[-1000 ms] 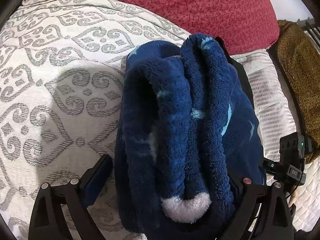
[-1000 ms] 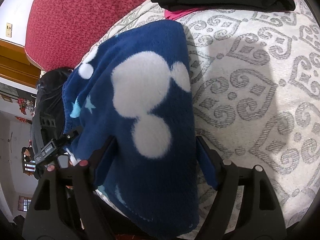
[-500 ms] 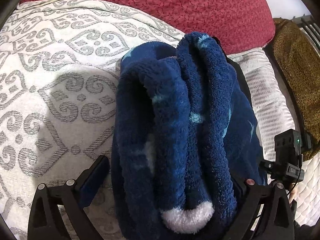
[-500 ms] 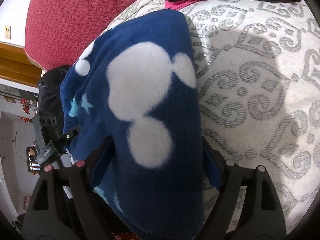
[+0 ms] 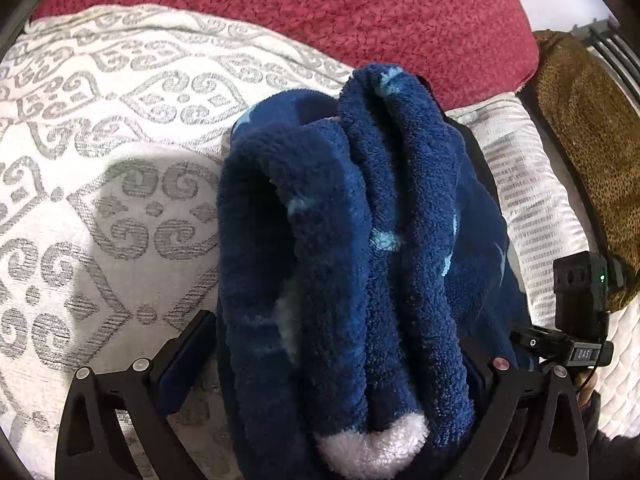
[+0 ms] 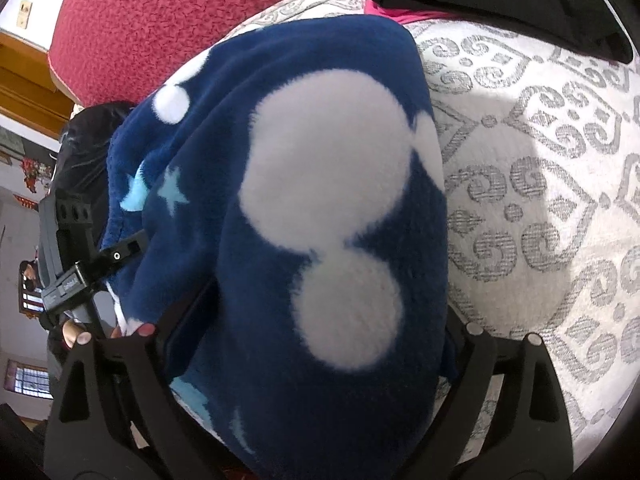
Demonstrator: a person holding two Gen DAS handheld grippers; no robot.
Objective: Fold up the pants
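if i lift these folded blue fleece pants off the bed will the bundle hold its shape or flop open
The pants would probably flop: the plush fleece already bulges in loose rounded folds between the left gripper fingers. They look light but bulky, filling the right gripper too. Slipping seems unlikely, as the pile looks grippy, though unsupported layers may sag.

Each camera sits on a tool and looks down, very close, at the blue pants on the bed. Both views share the pants, the bed and the red blanket.

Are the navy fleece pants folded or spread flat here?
Folded: the navy fleece pants form a thick bundle of stacked rolled layers on the patterned white bedspread.
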